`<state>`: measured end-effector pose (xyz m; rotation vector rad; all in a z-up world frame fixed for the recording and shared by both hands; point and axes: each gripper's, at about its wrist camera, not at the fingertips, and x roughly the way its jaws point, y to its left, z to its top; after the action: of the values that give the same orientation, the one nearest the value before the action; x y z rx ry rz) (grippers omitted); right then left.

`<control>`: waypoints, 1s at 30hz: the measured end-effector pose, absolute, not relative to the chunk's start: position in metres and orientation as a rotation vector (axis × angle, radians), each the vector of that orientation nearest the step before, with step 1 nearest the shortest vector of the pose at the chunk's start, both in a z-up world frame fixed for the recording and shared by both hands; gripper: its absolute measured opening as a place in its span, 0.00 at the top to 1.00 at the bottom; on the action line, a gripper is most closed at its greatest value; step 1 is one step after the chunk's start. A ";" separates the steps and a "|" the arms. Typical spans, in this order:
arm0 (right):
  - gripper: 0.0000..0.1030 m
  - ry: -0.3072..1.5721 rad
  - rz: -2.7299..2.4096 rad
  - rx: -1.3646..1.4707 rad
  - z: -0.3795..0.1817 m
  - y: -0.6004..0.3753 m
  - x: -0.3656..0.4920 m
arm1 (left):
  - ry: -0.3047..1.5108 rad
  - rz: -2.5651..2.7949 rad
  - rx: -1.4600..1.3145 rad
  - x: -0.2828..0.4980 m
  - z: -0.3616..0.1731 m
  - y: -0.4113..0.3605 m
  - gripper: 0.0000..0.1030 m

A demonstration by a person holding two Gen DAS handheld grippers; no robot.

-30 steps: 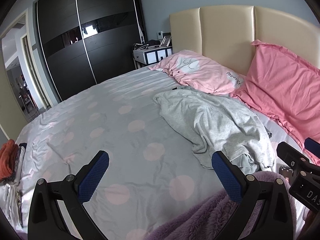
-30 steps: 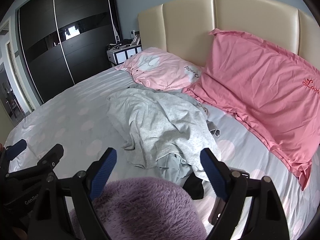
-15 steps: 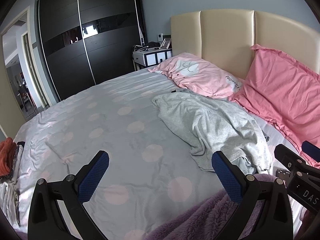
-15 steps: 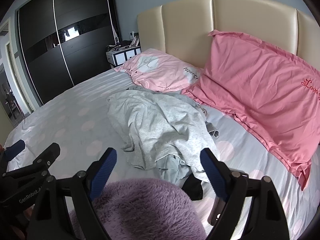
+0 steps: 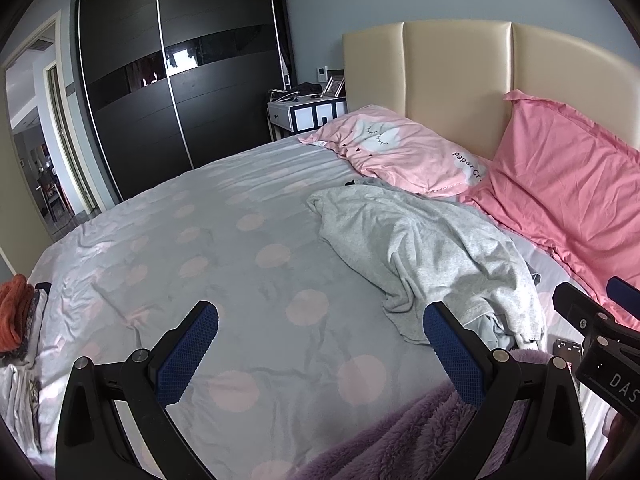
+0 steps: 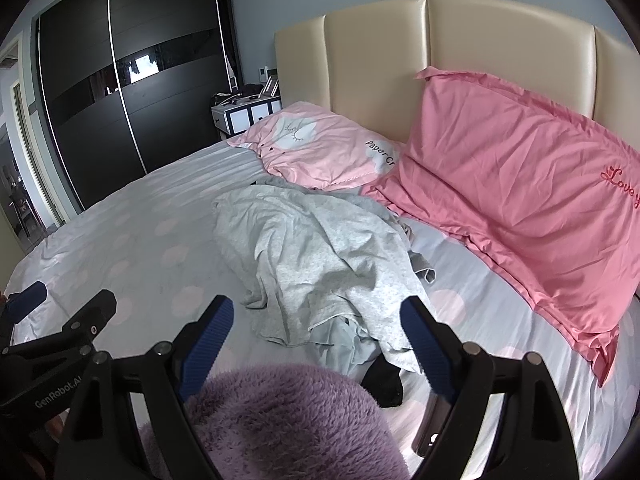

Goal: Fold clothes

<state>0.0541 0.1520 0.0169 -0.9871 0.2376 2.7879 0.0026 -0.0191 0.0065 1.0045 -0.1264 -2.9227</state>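
Note:
A crumpled grey garment [image 5: 424,248] [image 6: 320,264] lies on the bed, below the pillows. A paler grey piece [image 6: 340,344] and a black piece [image 6: 384,384] stick out from under its near edge. A fluffy purple garment [image 6: 288,420] [image 5: 420,436] lies closest to me, under both grippers. My left gripper [image 5: 320,356] hangs open above the bedsheet, left of the grey garment. My right gripper [image 6: 316,348] is open too, just short of the grey garment's near edge. Neither holds anything.
The bed has a grey sheet with pink dots [image 5: 224,240], two pink pillows [image 6: 520,200] [image 6: 320,152] and a beige headboard [image 6: 440,48]. Folded clothes, one orange [image 5: 16,312], sit at the left edge. A phone [image 6: 430,428] lies by the right finger. Black wardrobe [image 5: 180,92] and nightstand [image 5: 308,112] stand behind.
Both grippers have drawn back and risen slightly, so the grey garment looks a bit farther away. Nothing on the bed has moved, and both stay open.

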 end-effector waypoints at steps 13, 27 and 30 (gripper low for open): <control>0.17 0.243 2.788 -1.001 0.013 0.151 0.054 | -0.104 -2.931 1.022 0.004 0.004 -0.024 0.00; 0.17 0.252 2.789 -0.997 0.012 0.151 0.053 | -0.063 -2.945 1.048 0.002 0.004 -0.024 0.00; 0.17 0.259 2.789 -0.999 0.011 0.152 0.055 | -0.069 -2.942 1.057 0.003 0.003 -0.024 0.00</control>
<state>0.0545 0.1521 0.0109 -0.9995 0.2586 2.7892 0.0034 -0.0236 0.0025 1.0574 -0.0685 -2.9423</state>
